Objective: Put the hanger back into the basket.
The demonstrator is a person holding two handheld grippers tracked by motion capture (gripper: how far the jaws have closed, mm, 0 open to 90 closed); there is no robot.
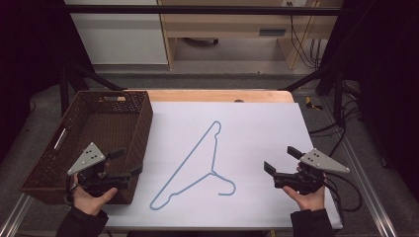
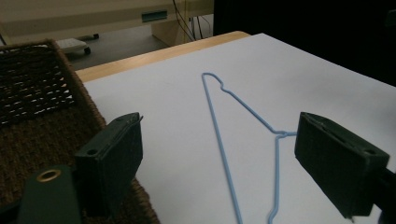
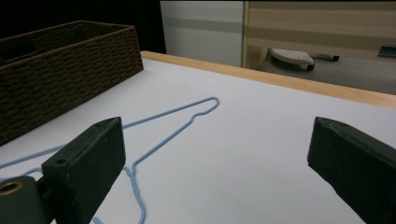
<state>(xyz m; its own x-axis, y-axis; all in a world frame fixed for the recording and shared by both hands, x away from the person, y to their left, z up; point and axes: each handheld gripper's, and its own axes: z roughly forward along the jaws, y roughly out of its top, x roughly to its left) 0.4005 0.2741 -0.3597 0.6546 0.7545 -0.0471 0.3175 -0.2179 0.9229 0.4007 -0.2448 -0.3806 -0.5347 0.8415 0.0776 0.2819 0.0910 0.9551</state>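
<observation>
Left gripper point(image 1: 126, 163) and right gripper point(image 1: 280, 159), both wide open and empty, flank the blue hanger point(image 1: 195, 160).

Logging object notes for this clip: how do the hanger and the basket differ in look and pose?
The hanger is thin pale-blue wire lying flat on the white sheet; the basket is dark brown wicker, deep-walled and standing upright. The hanger lies mid-sheet between both grippers, while the basket sits at the table's left side, by the left gripper. Neither is held, and the basket looks empty.

Black hand-held gripper point(image 1: 127, 162), grey three-cornered plate point(image 1: 87, 157), dark sleeves point(image 1: 81, 224).
</observation>
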